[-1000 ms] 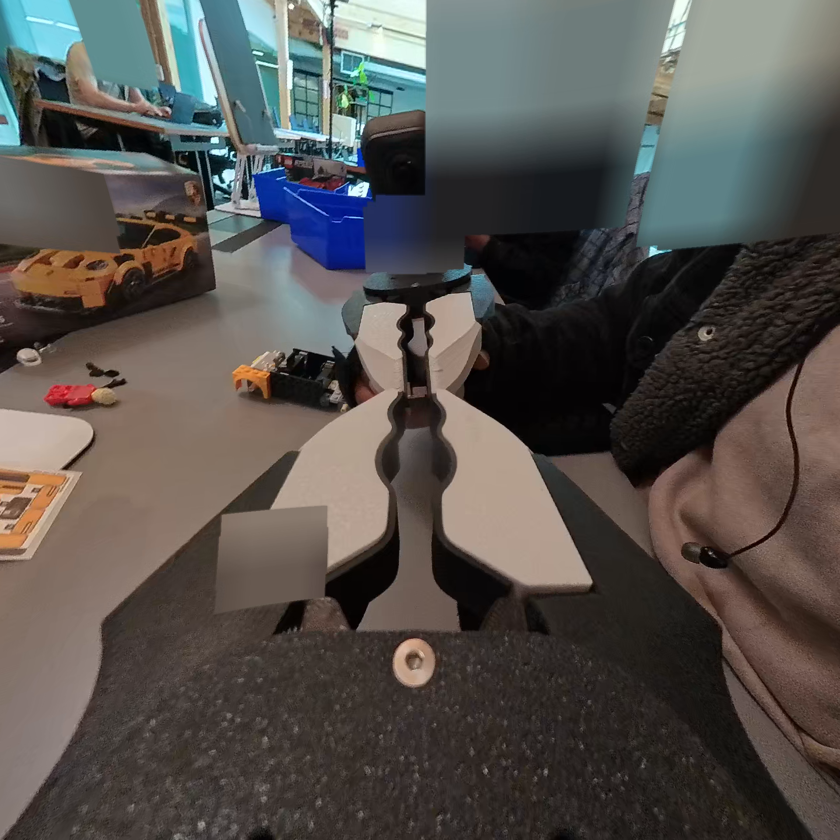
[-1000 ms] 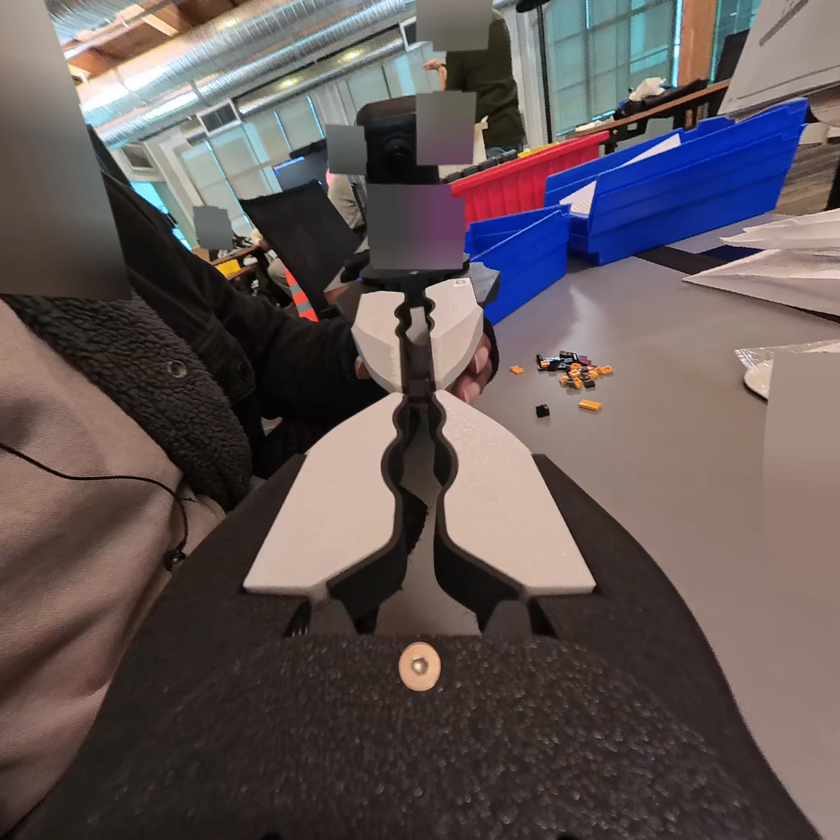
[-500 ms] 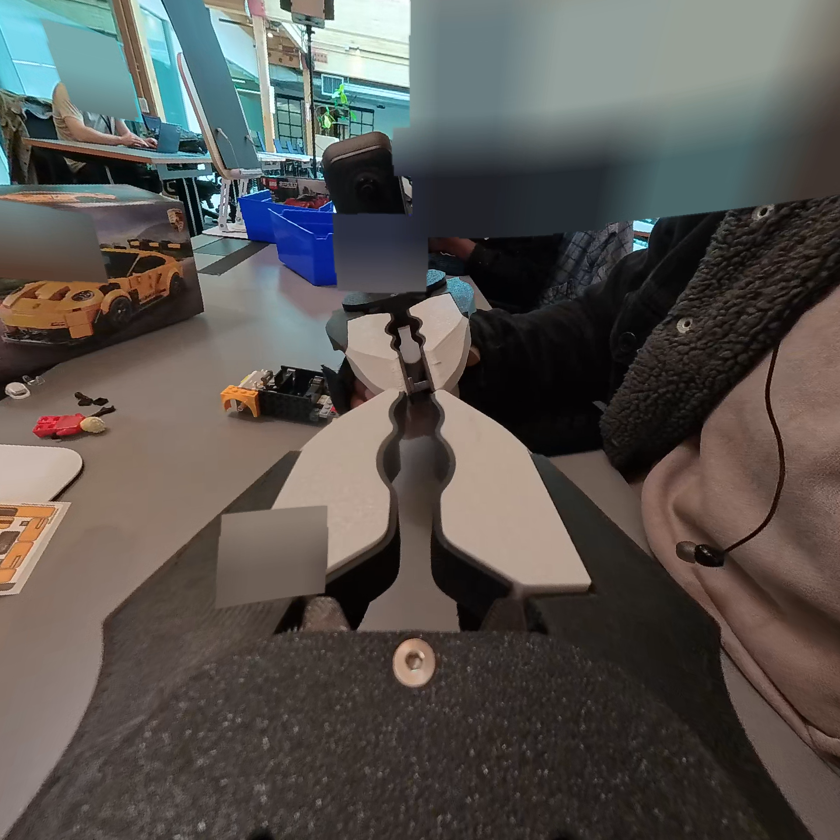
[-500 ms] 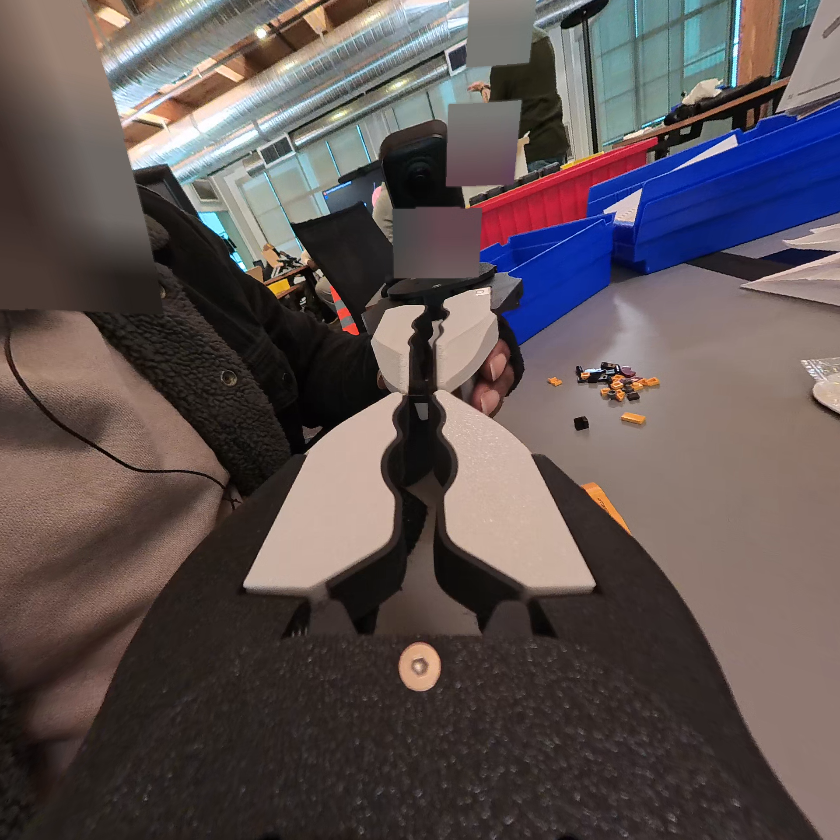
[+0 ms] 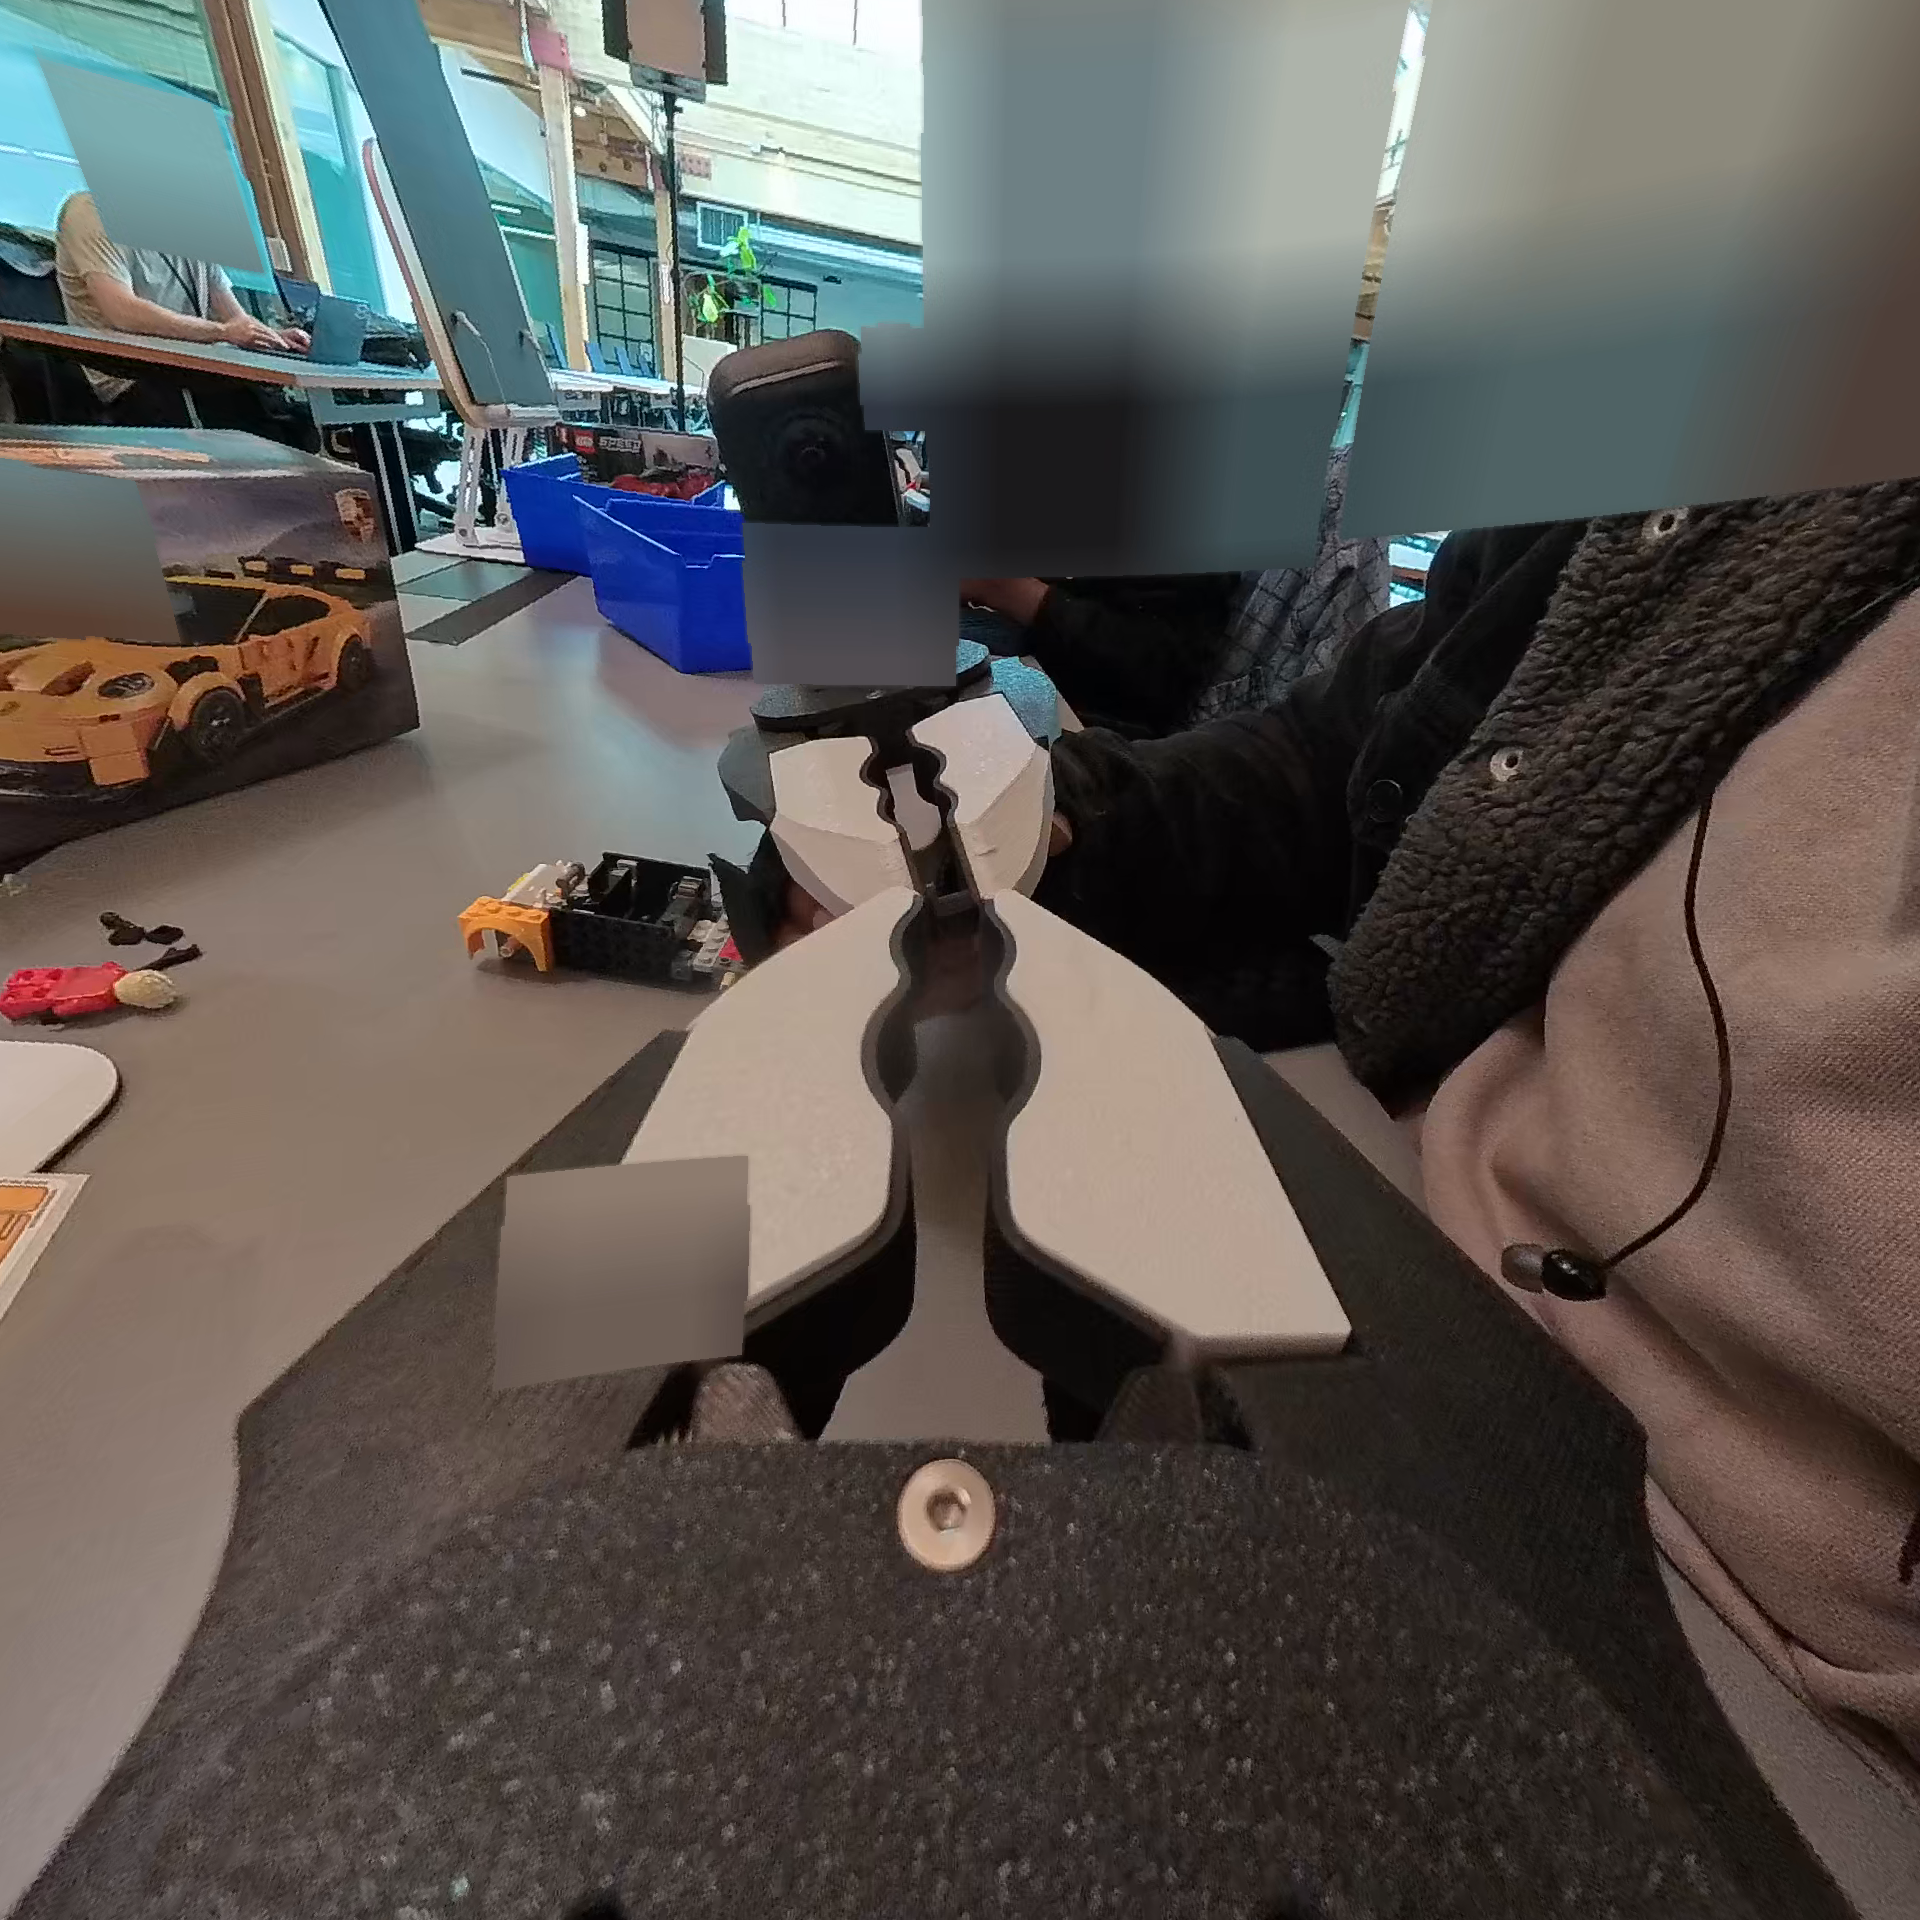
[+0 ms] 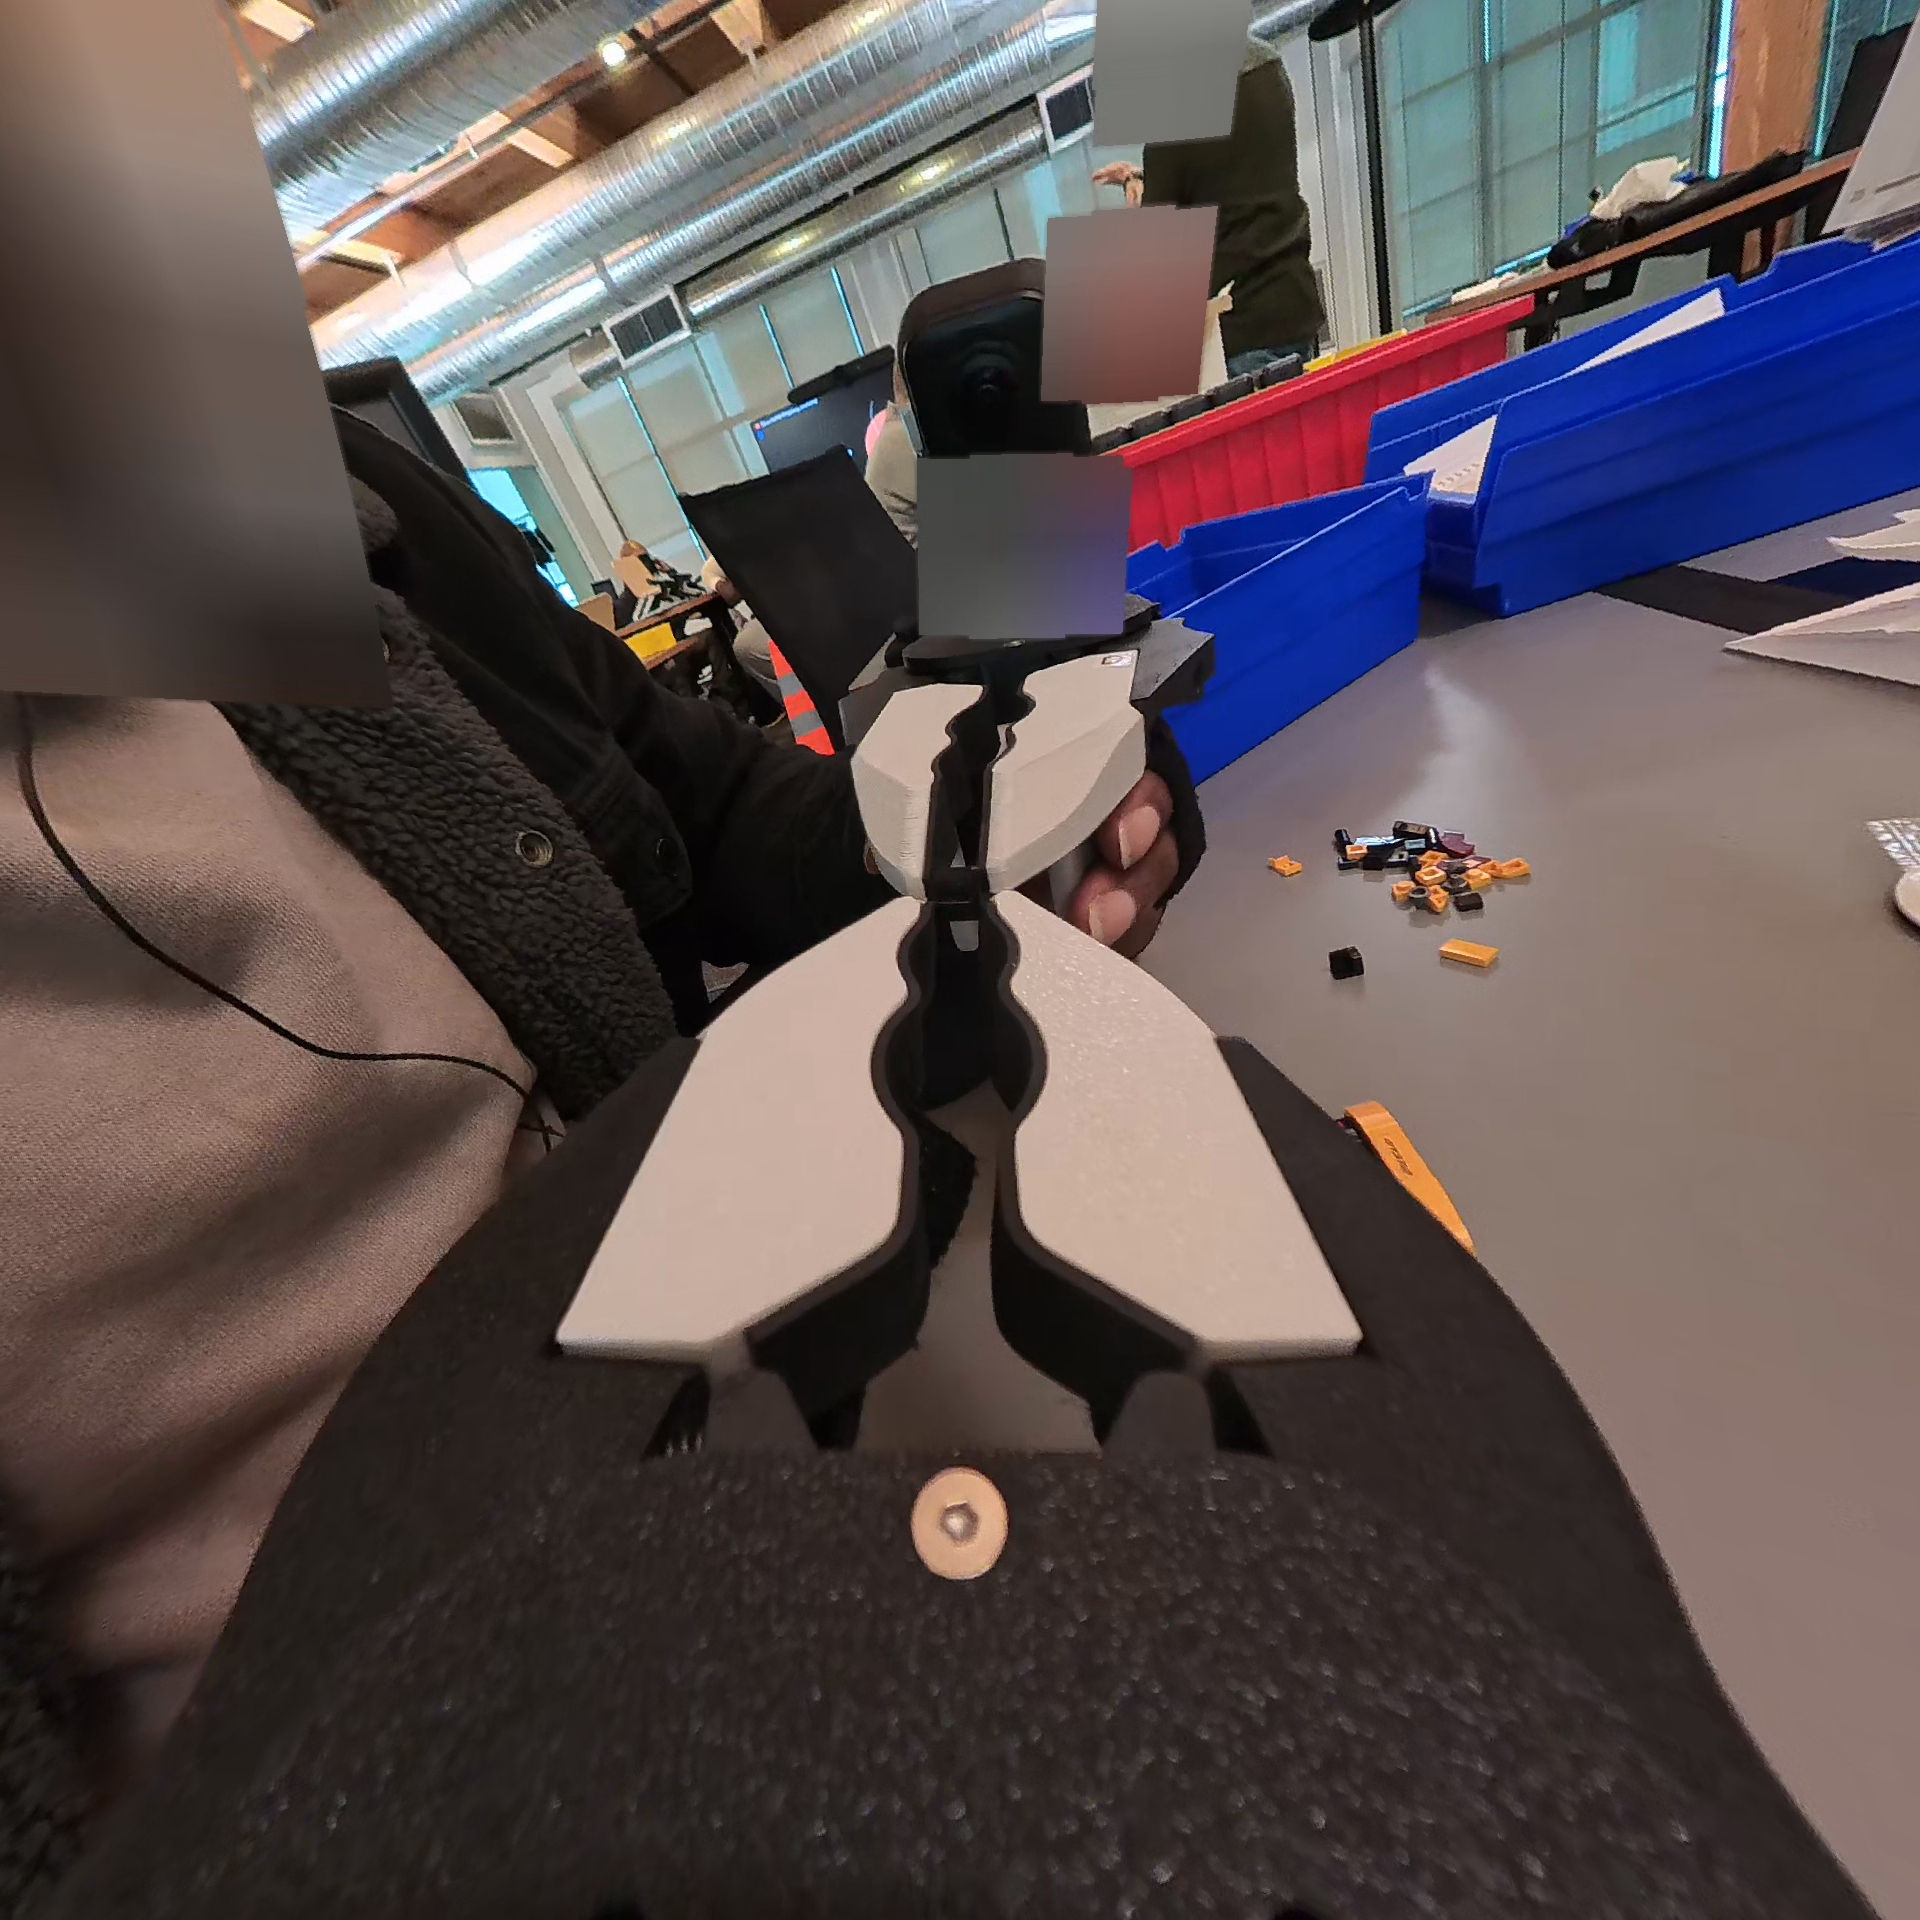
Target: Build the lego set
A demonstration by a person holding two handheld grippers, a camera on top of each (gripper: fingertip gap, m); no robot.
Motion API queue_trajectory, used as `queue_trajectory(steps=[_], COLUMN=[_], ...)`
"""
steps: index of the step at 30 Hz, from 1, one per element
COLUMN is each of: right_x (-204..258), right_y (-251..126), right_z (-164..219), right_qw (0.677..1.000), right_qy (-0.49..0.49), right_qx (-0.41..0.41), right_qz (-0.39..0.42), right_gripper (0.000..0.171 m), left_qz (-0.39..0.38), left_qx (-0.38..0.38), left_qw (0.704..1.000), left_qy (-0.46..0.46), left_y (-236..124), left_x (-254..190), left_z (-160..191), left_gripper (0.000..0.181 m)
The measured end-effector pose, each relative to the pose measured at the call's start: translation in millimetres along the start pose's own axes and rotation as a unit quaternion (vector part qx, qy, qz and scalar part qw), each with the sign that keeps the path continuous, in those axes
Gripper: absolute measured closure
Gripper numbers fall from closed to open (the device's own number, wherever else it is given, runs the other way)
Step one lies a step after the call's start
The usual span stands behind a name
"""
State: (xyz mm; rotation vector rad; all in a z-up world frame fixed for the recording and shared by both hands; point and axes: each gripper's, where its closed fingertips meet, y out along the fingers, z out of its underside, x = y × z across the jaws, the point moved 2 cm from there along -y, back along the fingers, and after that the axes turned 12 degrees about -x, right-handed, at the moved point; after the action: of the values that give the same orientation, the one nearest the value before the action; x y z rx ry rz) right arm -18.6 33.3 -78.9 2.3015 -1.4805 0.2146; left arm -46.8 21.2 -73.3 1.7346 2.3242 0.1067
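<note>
Left wrist view is showing the partly built lego car (image 5: 613, 920), a black chassis with an orange arch at one end, sitting on the grey tabletop (image 5: 343, 1060) just left of the two tools. Tip to tip above the tabletop, the left tool (image 5: 948, 914) and the right tool (image 5: 920, 831) are meeting, each with its white fingers nearly closed, and a small dark piece (image 5: 940, 902) is sitting where the tips join; which tool is actually gripping it cannot be told. Right wrist view is giving the same meeting from the other side: the right tool (image 6: 958, 906) is facing the left tool (image 6: 961, 831), whose handle a hand (image 6: 1132, 873) is holding. Farther right, a pile of loose orange and black bricks (image 6: 1429, 868) is lying on the tabletop, well apart from the tools. Back in the left wrist view, the set's box (image 5: 239, 634) is standing at the far left, with a red piece (image 5: 57, 992) lying before it and blue bins (image 5: 665, 582) sitting behind.
</note>
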Motion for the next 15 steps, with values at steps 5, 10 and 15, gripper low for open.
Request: queue_trajectory(steps=[5, 10, 15], right_x=[-3.9, -35.6, -66.0], right_y=[-1.3, -19.8, -32.2], right_z=[1.1, 8.3, 38.9], right_qw=[1.000, 0.985, 0.947], right_qy=[-0.010, -0.089, -0.132], right_qx=[0.009, 0.081, 0.229], right_qz=[0.015, 0.126, 0.180], right_gripper=[0.162, 0.148, 0.135], left_qz=[-0.011, -0.070, -0.098], left_qx=[0.018, 0.115, 0.245], left_qw=[1.000, 0.990, 0.963], left_qy=[0.008, 0.032, 0.054], left_y=[-2.4, -19.1, -26.2], left_x=[3.9, 30.6, 46.4], left_z=[2.4, 22.3, 64.0], left_gripper=[0.174, 0.174, 0.174])
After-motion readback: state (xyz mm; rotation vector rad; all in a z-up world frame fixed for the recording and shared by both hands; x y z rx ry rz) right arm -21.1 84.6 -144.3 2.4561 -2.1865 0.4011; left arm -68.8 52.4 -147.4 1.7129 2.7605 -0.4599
